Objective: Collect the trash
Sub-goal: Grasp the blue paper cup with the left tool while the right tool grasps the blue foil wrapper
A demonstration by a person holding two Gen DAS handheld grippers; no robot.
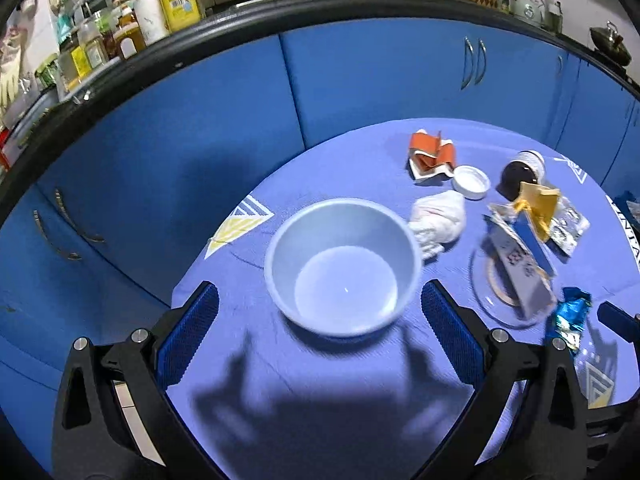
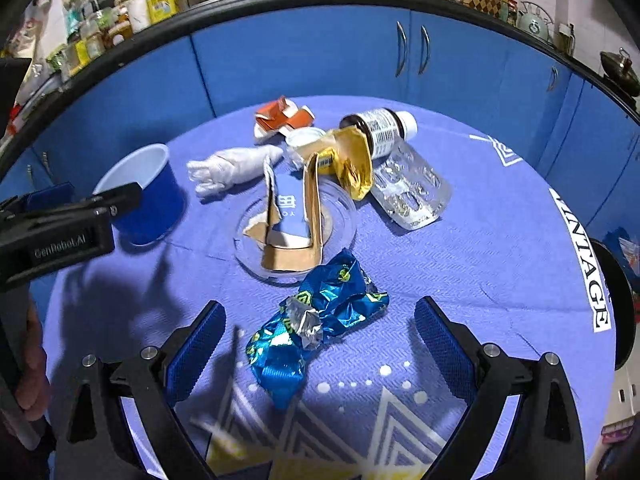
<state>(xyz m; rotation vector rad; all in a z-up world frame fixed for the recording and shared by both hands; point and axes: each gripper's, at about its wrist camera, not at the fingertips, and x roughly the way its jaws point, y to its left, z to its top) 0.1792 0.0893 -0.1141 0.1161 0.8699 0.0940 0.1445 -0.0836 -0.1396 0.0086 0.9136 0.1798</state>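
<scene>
The round table (image 2: 500, 240) wears a lilac-blue cloth with white and yellow triangle prints, and the rubbish lies scattered over its middle and right. The left gripper (image 1: 320, 320) hangs low over the near edge with its blue-padded tongs spread wide, nothing between them; just beyond the tips stands the empty blue bowl (image 1: 342, 266), pale inside, upright on the cloth and not touched by either finger. The right gripper (image 2: 318, 338) is likewise spread wide, and the crumpled blue foil wrapper (image 2: 320, 320) lies on the cloth between its two pads, clear of both as far as I can see. Just beyond that wrapper sits a clear plastic lid (image 2: 344, 216) lying flat, with a torn cardboard box (image 2: 290, 224) resting on it, its brown inner side showing. To the left of the box is a wad of white tissue (image 2: 232, 170), which lies just beside the bowl's right rim. Farther back are a torn orange-and-white paper scrap (image 2: 282, 120) and a small white round cap (image 1: 472, 182). A gold-yellow foil wrapper (image 2: 352, 160) leans against the far end of the box, and behind it a dark brown bottle (image 2: 380, 126) with a white cap lies on its side. An empty clear blister pack (image 2: 412, 192) lies just to the right of the gold wrapper. Blue cupboard doors (image 1: 380, 76) stand beyond the table.
</scene>
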